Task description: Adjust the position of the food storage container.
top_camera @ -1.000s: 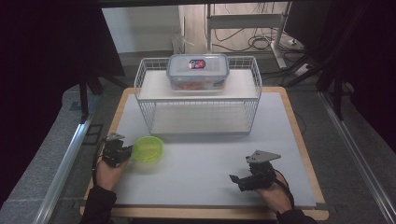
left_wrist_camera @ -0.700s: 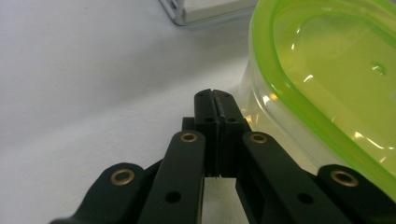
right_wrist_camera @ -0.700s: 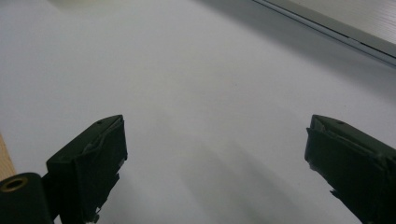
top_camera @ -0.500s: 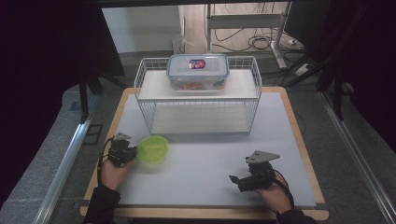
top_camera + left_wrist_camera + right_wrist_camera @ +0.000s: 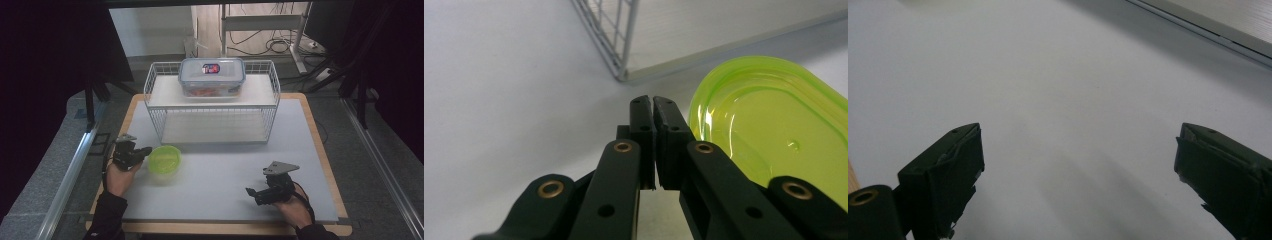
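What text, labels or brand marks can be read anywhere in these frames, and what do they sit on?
No text can be read.
Clear lidded container on the wire rack: a red and dark sticker on the lid, too small and blurred to read.
Green bowl: no print seen in the high view or the left gripper view.
Left gripper and right gripper: no markings seen.

The tongs (image 5: 654, 107) rise from the bottom edge, their two black jaws pressed together with nothing between them. Just to their right lies a translucent green lid (image 5: 774, 135), its rim beside the right jaw; contact cannot be told. Both sit over the pale desk (image 5: 509, 90). Beyond the tips stands the corner of a white wire rack (image 5: 616, 35) with a flat shelf board at its base.
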Tool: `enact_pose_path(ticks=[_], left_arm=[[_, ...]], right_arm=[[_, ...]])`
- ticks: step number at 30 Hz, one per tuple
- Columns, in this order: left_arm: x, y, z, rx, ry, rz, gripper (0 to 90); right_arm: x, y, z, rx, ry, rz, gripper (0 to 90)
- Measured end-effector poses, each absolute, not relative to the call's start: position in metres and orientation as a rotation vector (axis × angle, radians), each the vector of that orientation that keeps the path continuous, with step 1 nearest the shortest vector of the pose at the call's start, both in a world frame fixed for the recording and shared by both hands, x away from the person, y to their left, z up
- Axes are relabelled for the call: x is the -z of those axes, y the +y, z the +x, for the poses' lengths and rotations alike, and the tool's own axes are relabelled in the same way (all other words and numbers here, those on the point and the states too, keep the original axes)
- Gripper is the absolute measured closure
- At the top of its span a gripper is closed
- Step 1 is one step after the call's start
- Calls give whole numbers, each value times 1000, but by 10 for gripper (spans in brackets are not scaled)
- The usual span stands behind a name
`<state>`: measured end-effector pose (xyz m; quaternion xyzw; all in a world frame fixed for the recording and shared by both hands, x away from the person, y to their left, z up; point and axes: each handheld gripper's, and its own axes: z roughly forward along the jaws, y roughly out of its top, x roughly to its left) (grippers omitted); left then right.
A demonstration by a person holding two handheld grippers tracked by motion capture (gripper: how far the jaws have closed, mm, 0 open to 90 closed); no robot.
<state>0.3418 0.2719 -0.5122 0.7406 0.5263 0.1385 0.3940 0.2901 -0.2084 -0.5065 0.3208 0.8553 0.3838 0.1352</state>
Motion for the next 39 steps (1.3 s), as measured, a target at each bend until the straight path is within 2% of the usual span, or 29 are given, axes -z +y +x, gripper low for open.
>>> enact_pose_path(ticks=[15, 26, 39], left_arm=[[515, 247, 345, -337, 1292, 1958, 873], [522, 247, 347, -324, 1316, 1999, 865], [504, 262, 314, -328, 1336, 1935, 873]], right_arm=[[507, -208, 290, -1102, 2485, 930, 51], [507, -209, 290, -1095, 2487, 931, 52], [507, -210, 290, -1097, 2484, 931, 53]])
